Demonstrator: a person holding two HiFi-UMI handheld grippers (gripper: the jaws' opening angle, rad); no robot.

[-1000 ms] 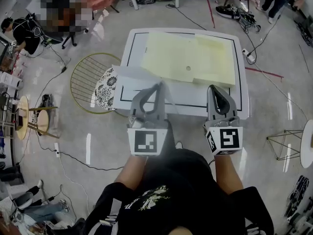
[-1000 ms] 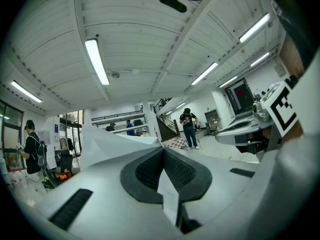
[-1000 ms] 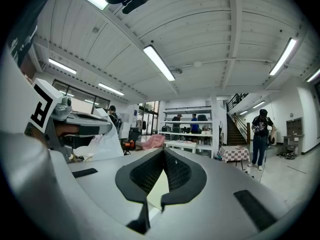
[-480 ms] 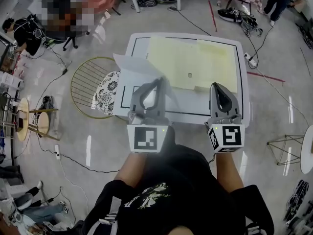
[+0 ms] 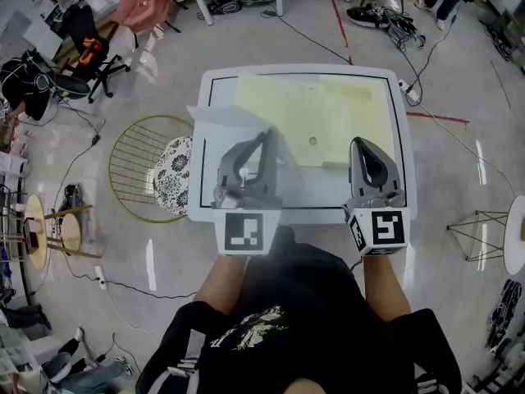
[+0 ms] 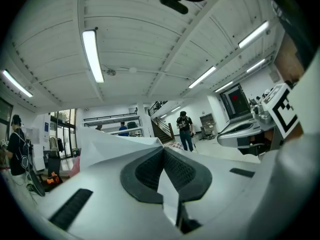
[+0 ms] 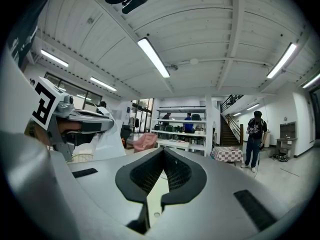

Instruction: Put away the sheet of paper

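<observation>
Because the left gripper (image 5: 264,139) is clamped only near one edge of the sheet of paper (image 5: 220,123), above the near left part of the white table (image 5: 394,197), the limp sheet could slip out, or crease if it catches the table. The right gripper (image 5: 362,144), above the table's near right part, has its jaws together on nothing, so it gives no support. Farther on the table lie yellow sheets (image 5: 328,109). I see no box or tray; left of the table, a wire chair (image 5: 131,167) holds only a patterned cushion (image 5: 175,161).
</observation>
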